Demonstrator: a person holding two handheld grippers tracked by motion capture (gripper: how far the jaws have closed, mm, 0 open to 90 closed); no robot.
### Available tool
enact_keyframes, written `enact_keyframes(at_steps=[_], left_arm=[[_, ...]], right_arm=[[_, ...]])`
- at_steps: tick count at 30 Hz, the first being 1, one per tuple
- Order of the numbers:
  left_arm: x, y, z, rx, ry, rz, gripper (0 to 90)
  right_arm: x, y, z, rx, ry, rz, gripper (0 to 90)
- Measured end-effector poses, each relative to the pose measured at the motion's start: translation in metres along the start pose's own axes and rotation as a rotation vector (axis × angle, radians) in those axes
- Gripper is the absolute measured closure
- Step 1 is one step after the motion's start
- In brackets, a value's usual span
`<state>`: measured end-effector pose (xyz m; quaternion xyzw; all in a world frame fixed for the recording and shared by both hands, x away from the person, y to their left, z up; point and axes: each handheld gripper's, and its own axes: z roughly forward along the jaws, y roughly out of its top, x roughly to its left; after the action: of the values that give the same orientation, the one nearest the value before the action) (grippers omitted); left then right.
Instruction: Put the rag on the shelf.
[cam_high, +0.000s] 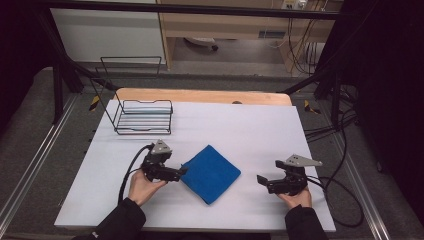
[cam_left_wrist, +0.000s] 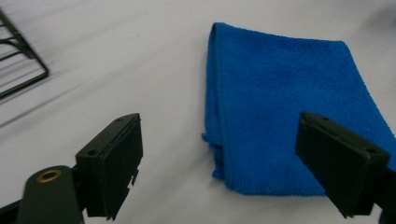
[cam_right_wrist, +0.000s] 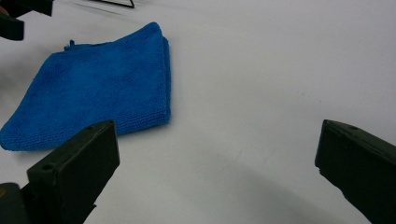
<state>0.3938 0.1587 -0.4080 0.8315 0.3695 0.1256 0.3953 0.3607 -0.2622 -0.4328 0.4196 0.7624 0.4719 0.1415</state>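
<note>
step in hand looks like the approach: left tongs (cam_high: 183, 171) at the left corner of the folded blue cloth (cam_high: 210, 173), jaws apart w/ nothing between (cloth edge just ahead). right tongs (cam_high: 262, 179) wait apart, right of the cloth. cloth lies flat mid-tabletop (cam_high: 260, 130), set cornerwise, near square, no clear long axis. next: close on that corner, prob. for the wire rack (cam_high: 142, 117) behind-left of the cloth.
</note>
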Motion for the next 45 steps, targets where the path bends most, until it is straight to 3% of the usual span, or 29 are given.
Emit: enact_keyframes(at_steps=[3,5,8,11,16,20,37,45], left_arm=[[-0.003,0.004,0.014,0.038,-0.004,0.007,21.4],[-0.003,0.004,0.023,0.061,-0.008,0.003,30.2],[-0.001,0.002,0.033,0.086,-0.019,-0.014,35.9],[0.000,-0.003,0.040,0.121,-0.001,-0.019,44.5],[0.005,-0.006,0.041,0.141,-0.033,-0.056,57.0],[0.003,-0.007,0.042,0.149,-0.049,-0.056,64.2],[0.000,-0.007,0.040,0.157,-0.081,-0.059,82.3],[0.002,-0.008,0.021,0.146,-0.056,-0.070,84.1]], right_arm=[[0.000,0.000,0.001,0.003,0.003,-0.005,0.5],[0.002,0.000,0.002,0.010,0.006,-0.007,0.5],[0.002,0.000,0.003,0.011,0.010,-0.005,0.5],[0.004,0.001,0.004,0.011,0.019,-0.004,0.5],[0.005,0.001,0.005,0.015,0.022,-0.007,0.6],[0.005,0.001,0.005,0.019,0.021,-0.006,0.6],[0.006,0.000,0.007,0.028,0.031,-0.008,0.7],[0.006,0.000,0.007,0.025,0.034,-0.005,0.8]])
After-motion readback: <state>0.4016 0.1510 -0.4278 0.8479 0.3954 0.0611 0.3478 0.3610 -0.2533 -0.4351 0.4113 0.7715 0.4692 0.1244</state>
